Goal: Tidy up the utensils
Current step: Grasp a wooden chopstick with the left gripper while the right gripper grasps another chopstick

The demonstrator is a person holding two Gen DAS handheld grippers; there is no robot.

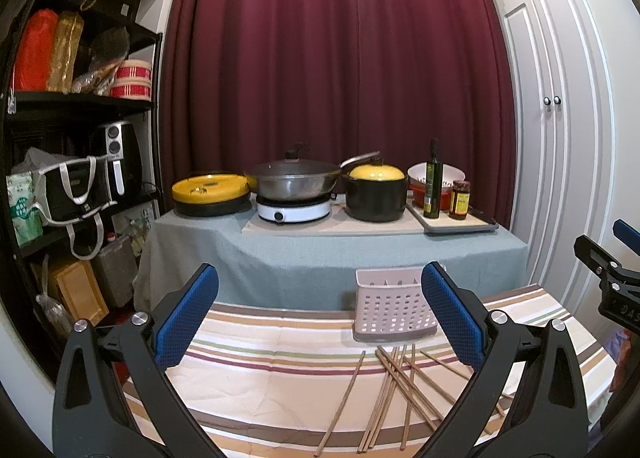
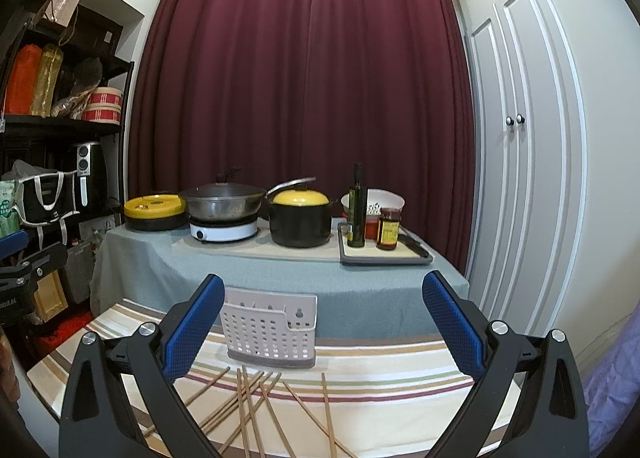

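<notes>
**Both fingers spread wide above the scattered chopsticks**

I hold my left gripper [image 1: 320, 318] over the striped counter [image 1: 256, 370], its blue-padded fingers [image 1: 188, 314] spread far apart with nothing between them. My right gripper [image 2: 324, 322] hangs the same way, fingers [image 2: 194, 328] wide and holding nothing. Neither touches anything on the cloth.

The wooden chopsticks [image 1: 394, 386] lie loose on the counter in a crossed, fanned heap, toward the near edge. From my left wrist they sit right of centre, one stick [image 1: 344, 398] lying a little apart to the left of the rest. From my right wrist the same heap [image 2: 256, 406] spreads across the near middle of the counter, several sticks overlapping.

The pale perforated utensil holder [image 1: 394, 310] stands upright at the far edge of the counter, just behind the chopsticks. I see no chopsticks inside it, though I cannot see down to its bottom. In my right view the holder [image 2: 270, 332] shows just inside my left-hand finger.

Beyond the far edge stands a second table under a grey-blue cloth [image 2: 256, 270], carrying a lidded wok [image 2: 224, 204], a black pot with a yellow lid [image 2: 300, 218], an oil bottle [image 2: 356, 206] and a jar [image 2: 389, 228]. A dark red curtain [image 2: 304, 78] hangs behind.
</notes>
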